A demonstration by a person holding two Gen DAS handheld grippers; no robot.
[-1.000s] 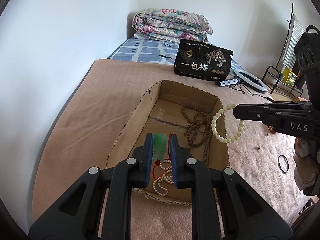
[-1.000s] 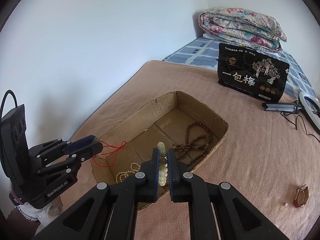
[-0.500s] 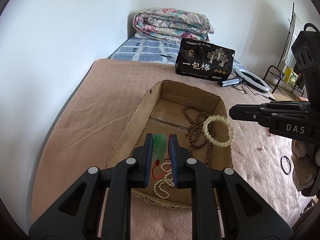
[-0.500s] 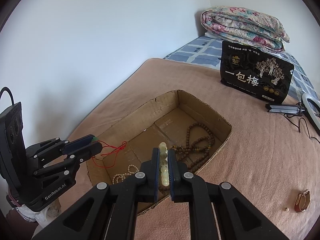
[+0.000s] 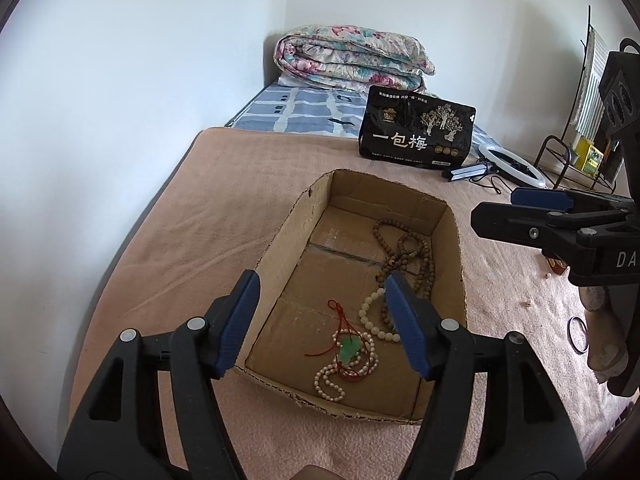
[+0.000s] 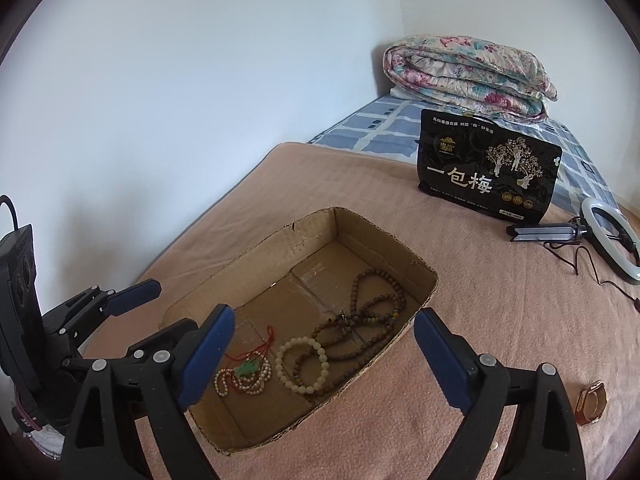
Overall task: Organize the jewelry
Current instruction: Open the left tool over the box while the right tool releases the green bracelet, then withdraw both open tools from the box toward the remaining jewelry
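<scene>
I see cardboard box (image 5: 288, 240) on pink blanket (image 5: 208, 208). Left gripper (image 5: 320, 320) jaws just opened, fingers apart, nothing between. Right gripper (image 6: 324, 344) same, apart, empty. Inside box: brown bead necklace (image 6: 372, 312), white bead bracelet (image 6: 302, 364), green pendant (image 5: 350, 348) on pearl strand. Only left view shows black ring (image 5: 579, 335); only right view shows amber ring (image 6: 591, 401).

A black bag (image 5: 416, 132) standing on the bed is showing large pale characters, 一包梅, beneath a small gold emblem and beside printed trees; the finer lines along its top and bottom are too small to read. The right claw (image 5: 496, 216) body is showing white letters "DA", cut off at the frame edge.
</scene>
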